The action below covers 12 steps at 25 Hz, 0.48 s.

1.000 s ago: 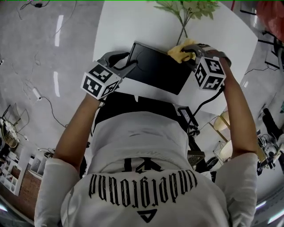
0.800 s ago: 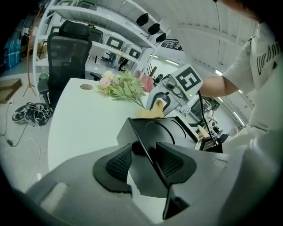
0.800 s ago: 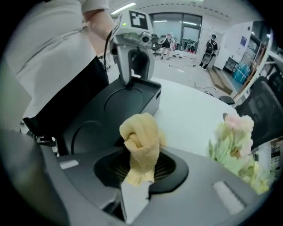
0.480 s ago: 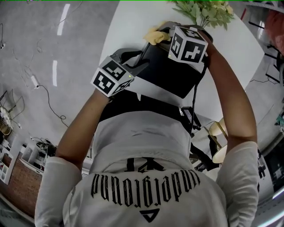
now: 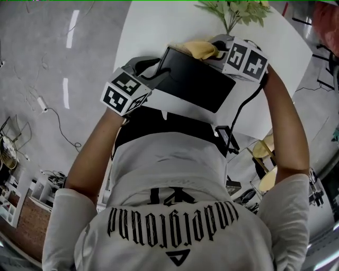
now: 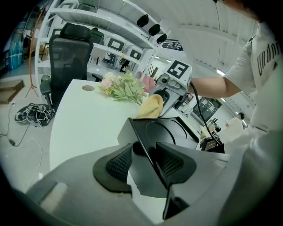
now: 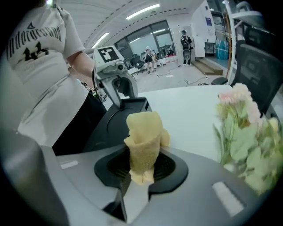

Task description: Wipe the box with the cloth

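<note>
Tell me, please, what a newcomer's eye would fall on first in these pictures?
First, the flat black rectangular box at the near side of the white table, with the left gripper shut on its near-left corner. Next, the crumpled yellow cloth pinched in the right gripper, at the box's far edge. Beyond them lies a spray of green leaves and pink flowers.

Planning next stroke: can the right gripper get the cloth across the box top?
Probably yes: right gripper holds the cloth at the box's far edge; only the left gripper's clamped corner is covered.
</note>
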Each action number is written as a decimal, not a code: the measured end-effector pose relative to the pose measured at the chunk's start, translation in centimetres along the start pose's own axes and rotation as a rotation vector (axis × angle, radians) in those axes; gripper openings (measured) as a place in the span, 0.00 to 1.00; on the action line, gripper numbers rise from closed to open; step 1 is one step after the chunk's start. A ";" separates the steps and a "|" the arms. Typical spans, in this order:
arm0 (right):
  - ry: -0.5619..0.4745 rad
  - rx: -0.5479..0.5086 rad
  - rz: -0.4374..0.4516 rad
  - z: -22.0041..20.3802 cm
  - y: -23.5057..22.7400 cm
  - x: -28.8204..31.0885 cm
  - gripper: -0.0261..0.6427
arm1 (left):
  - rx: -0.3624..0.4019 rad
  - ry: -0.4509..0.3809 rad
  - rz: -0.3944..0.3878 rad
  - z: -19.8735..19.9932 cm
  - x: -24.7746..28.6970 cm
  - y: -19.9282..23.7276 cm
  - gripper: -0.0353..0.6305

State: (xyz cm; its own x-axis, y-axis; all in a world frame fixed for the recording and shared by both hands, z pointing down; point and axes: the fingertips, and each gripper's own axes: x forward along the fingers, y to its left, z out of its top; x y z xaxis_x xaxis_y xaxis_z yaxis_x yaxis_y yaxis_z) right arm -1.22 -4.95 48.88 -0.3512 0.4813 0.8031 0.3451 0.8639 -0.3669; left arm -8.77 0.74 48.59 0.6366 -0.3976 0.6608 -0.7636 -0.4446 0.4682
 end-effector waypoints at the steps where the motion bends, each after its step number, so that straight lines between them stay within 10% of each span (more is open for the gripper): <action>1: 0.005 0.025 0.005 -1.3 0.5 -0.6 0.19 | 0.002 0.003 0.000 -0.1 -0.1 0.1 0.34; 12: 0.015 0.215 -0.008 -11.4 3.8 -4.5 0.19 | 0.012 0.017 0.015 -0.2 -0.3 0.2 0.33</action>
State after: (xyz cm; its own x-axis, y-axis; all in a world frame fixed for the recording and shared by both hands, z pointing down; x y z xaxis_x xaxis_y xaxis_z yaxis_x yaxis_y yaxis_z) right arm 11.56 -5.51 49.27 -0.3396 0.4734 0.8128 0.1480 0.8802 -0.4508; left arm -9.15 0.89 48.62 0.6230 -0.3911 0.6774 -0.7719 -0.4479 0.4512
